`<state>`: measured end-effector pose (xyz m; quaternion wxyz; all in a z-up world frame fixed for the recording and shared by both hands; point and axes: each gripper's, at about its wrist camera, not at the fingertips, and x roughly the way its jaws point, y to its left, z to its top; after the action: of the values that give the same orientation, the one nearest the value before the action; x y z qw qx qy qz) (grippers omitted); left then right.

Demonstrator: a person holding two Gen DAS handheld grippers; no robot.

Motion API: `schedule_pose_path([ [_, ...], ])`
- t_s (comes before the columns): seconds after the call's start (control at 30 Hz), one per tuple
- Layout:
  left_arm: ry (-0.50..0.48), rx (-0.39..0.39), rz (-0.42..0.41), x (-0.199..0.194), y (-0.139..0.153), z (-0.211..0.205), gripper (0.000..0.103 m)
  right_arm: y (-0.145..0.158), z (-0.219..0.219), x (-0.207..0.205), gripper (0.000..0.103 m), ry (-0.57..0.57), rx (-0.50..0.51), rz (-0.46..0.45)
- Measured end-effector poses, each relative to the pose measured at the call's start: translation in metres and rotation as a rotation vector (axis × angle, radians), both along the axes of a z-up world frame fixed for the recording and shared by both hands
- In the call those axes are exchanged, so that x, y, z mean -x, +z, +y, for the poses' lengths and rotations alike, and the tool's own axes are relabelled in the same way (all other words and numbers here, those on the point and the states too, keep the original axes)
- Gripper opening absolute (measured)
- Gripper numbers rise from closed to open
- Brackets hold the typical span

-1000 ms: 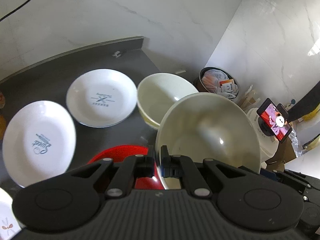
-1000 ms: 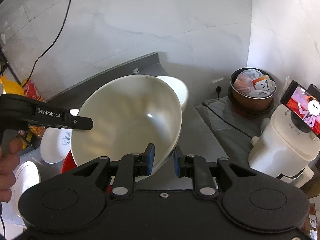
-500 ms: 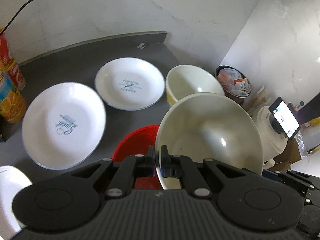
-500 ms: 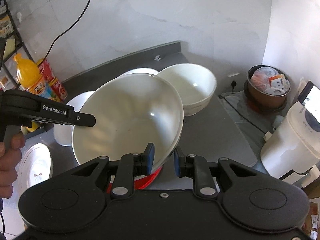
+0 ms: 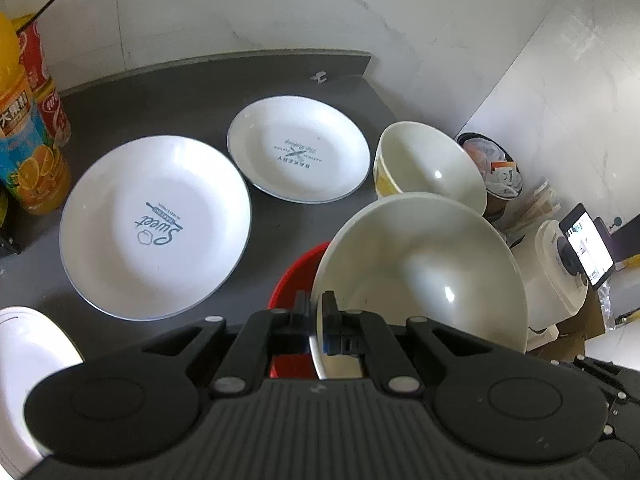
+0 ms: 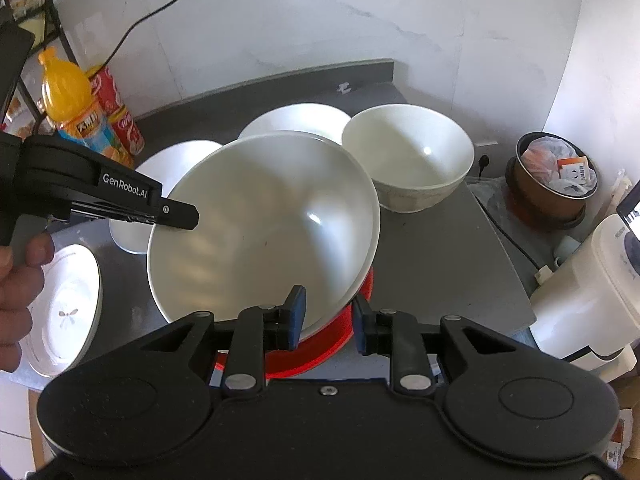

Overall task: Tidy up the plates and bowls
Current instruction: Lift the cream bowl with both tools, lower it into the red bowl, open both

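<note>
From the left wrist view, the left gripper point(image 5: 316, 322) had its fingers closed tight on the near rim of a large white bowl point(image 5: 420, 276), held tilted above a red bowl point(image 5: 294, 280) near the front edge of the grey tabletop point(image 5: 160, 92). Both looked empty. Two printed white plates point(image 5: 156, 226) lay flat toward the middle, and a smaller cream bowl point(image 5: 430, 168), also empty, stood at the right edge. From the right wrist view, the right gripper point(image 6: 326, 318) had its fingers parted around the bowl's point(image 6: 264, 228) opposite rim, not visibly pinching it; the left gripper point(image 6: 176, 214) gripped the far rim. A small patterned plate point(image 6: 64, 312) sat at the left edge. The step appeared to be nesting the large bowl; lowering it level would come next.
</note>
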<state>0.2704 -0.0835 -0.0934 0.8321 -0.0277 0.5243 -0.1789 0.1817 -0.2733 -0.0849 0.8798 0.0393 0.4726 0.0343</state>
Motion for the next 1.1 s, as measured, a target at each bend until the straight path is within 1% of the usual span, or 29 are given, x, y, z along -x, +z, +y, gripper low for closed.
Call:
schedule_pose_path([
  [0.13, 0.003, -0.005, 0.011, 0.000, -0.006, 0.001, 0.004, -0.006, 0.004, -0.005, 0.025, 0.020, 0.027, 0.024],
  [0.3, 0.003, -0.020, 0.021, 0.001, -0.012, 0.000, 0.004, -0.012, 0.010, -0.009, 0.028, 0.053, 0.075, 0.042],
  [0.53, 0.006, -0.030, 0.042, 0.003, -0.019, 0.001, 0.004, -0.019, 0.009, -0.012, 0.028, 0.068, 0.067, 0.068],
  [0.73, 0.022, -0.056, 0.046, 0.003, -0.021, 0.001, 0.005, -0.023, 0.009, -0.012, 0.030, 0.089, 0.065, 0.064],
  [0.77, 0.029, -0.071, 0.034, 0.004, -0.019, 0.000, 0.006, -0.023, 0.010, -0.011, 0.034, 0.096, 0.072, 0.054],
  [0.8, 0.025, -0.071, 0.016, 0.005, -0.017, 0.000, 0.006, -0.022, 0.011, -0.010, 0.039, 0.100, 0.087, 0.043],
  [0.87, 0.014, -0.061, -0.001, 0.006, -0.012, -0.002, 0.008, -0.021, 0.011, -0.009, 0.043, 0.113, 0.080, 0.025],
  [0.9, 0.010, -0.060, -0.001, 0.005, -0.010, -0.003, 0.008, -0.020, 0.010, -0.010, 0.047, 0.113, 0.073, 0.026],
  [0.97, 0.008, -0.068, 0.001, 0.005, -0.007, -0.005, 0.008, -0.017, 0.006, -0.012, 0.051, 0.098, 0.068, 0.019],
  [1.03, 0.011, -0.067, 0.000, 0.004, -0.004, -0.006, 0.009, -0.013, 0.001, -0.014, 0.052, 0.089, 0.053, 0.001],
  [1.1, 0.016, -0.068, -0.002, 0.003, -0.001, -0.009, 0.016, -0.009, -0.008, -0.016, 0.053, 0.071, 0.035, -0.016],
])
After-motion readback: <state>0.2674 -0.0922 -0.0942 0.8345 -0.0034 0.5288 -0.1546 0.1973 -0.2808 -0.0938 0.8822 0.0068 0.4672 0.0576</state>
